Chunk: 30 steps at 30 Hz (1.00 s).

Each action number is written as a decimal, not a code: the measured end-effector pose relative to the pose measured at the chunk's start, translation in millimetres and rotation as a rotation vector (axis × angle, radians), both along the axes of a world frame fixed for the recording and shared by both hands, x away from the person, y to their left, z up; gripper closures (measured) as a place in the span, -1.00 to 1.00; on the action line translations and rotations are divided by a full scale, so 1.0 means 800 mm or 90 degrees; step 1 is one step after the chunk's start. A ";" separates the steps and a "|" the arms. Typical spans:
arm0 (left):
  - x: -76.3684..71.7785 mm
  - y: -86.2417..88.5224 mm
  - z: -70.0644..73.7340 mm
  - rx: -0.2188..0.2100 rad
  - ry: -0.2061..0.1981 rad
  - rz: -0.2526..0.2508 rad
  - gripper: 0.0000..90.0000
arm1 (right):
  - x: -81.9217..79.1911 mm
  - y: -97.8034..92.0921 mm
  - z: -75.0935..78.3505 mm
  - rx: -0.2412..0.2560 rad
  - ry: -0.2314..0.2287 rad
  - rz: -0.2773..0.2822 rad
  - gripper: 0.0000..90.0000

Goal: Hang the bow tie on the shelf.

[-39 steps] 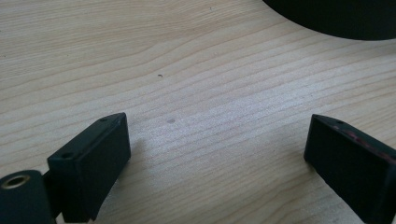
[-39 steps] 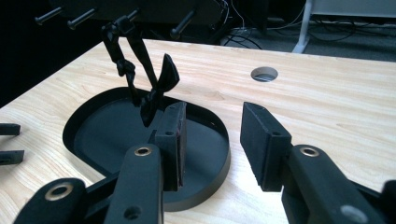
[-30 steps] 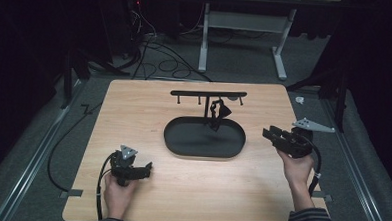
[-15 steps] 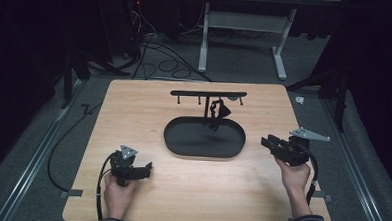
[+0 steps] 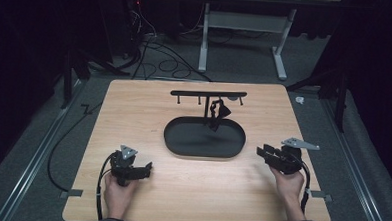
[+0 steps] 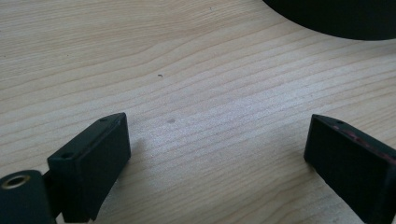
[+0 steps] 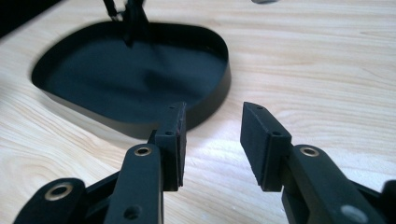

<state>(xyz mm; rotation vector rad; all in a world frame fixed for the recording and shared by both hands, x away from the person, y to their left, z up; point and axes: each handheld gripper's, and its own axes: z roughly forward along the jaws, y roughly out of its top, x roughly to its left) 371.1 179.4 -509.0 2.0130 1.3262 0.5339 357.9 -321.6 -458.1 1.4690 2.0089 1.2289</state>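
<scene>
the right tongs (image 5: 267, 154), jaws apart and empty, have pulled back from the black tray (image 5: 182, 145); left tongs (image 5: 144, 169) rest wide apart on the surface (image 5: 134, 103), so the job looks finished.

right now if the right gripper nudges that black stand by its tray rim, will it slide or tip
Probably slides: the black stand's oval tray is wide and flat on the smooth wooden table. A push high on its thin T-bar seems likelier to tip it. The right gripper is open, beside the rim.

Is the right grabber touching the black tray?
Apart. In the high view, bare wood shows between the right gripper and the black tray; the right gripper view also shows its open jaws short of the rim.
</scene>
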 end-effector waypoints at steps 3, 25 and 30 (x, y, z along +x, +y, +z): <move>0.000 0.000 0.000 0.000 0.000 0.000 -0.84 | 0.000 0.003 -0.013 -0.027 0.001 -0.007 0.39; 0.000 0.000 0.000 0.000 0.000 0.000 -0.83 | -0.001 0.025 -0.054 -0.118 0.040 -0.011 0.31; 0.000 0.000 0.000 -0.001 -0.001 0.000 -0.83 | -0.002 0.033 -0.054 -0.156 0.031 -0.008 0.23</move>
